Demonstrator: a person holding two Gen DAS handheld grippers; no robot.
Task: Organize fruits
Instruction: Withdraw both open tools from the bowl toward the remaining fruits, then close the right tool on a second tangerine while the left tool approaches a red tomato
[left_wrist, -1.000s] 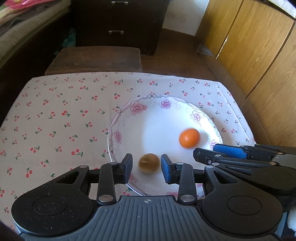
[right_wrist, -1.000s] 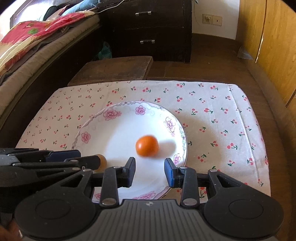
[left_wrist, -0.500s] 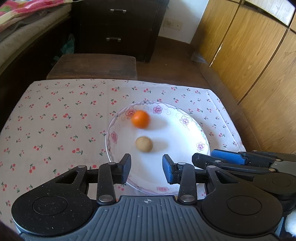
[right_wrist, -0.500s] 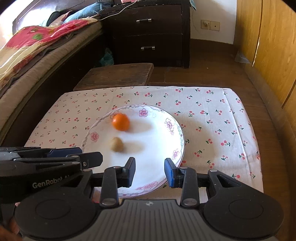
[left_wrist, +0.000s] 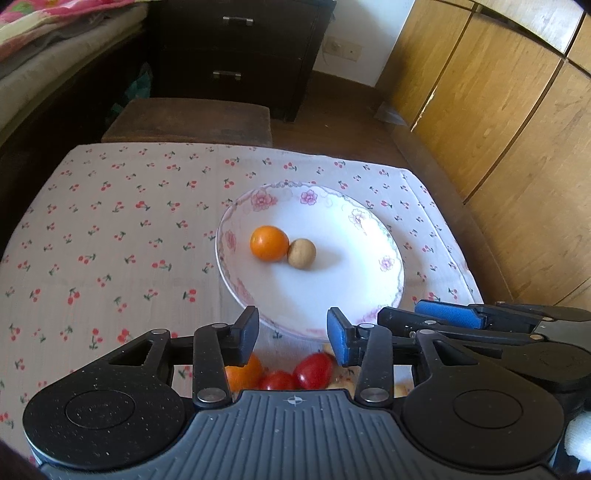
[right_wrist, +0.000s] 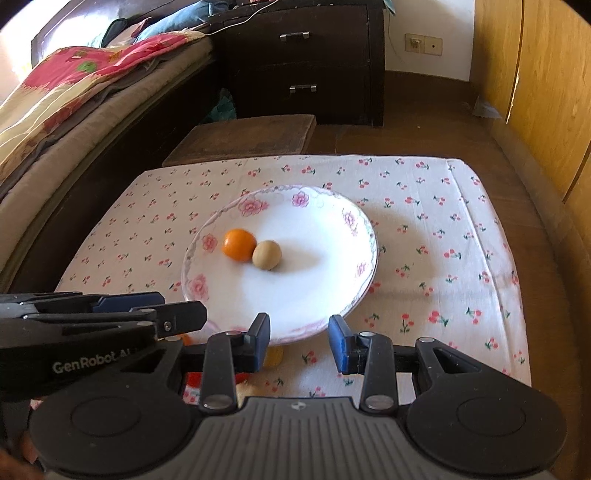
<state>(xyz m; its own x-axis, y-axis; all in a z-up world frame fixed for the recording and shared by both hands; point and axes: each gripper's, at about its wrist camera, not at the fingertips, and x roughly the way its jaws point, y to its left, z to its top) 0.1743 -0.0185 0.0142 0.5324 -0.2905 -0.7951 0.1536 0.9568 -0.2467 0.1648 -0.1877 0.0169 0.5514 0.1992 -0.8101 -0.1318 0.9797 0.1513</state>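
Note:
A white floral plate (left_wrist: 369, 295) (right_wrist: 332, 295) sits on the cherry-print cloth. On it an orange fruit (left_wrist: 269, 243) (right_wrist: 239, 244) touches a small tan round fruit (left_wrist: 301, 253) (right_wrist: 266, 254). My left gripper (left_wrist: 291, 336) is open and empty, held at the plate's near rim. My right gripper (right_wrist: 299, 339) is open and empty, also at the near rim, right of the left one. Below the left gripper lie an orange fruit (left_wrist: 245, 373) and two red tomatoes (left_wrist: 313, 369) on the cloth. The right wrist view partly shows a yellow fruit (right_wrist: 274, 356) behind a finger.
The cloth-covered table (right_wrist: 461, 258) ends at the right near a wooden wardrobe (left_wrist: 517, 129). A brown stool (left_wrist: 192, 120) stands beyond the far edge, a dark drawer chest (right_wrist: 306, 62) behind it, and a bed (right_wrist: 74, 103) to the left.
Both grippers have drawn back and up from the plate. The orange and the tan fruit rolled across the plate and now rest touching. Loose fruits near the front edge have come into view.

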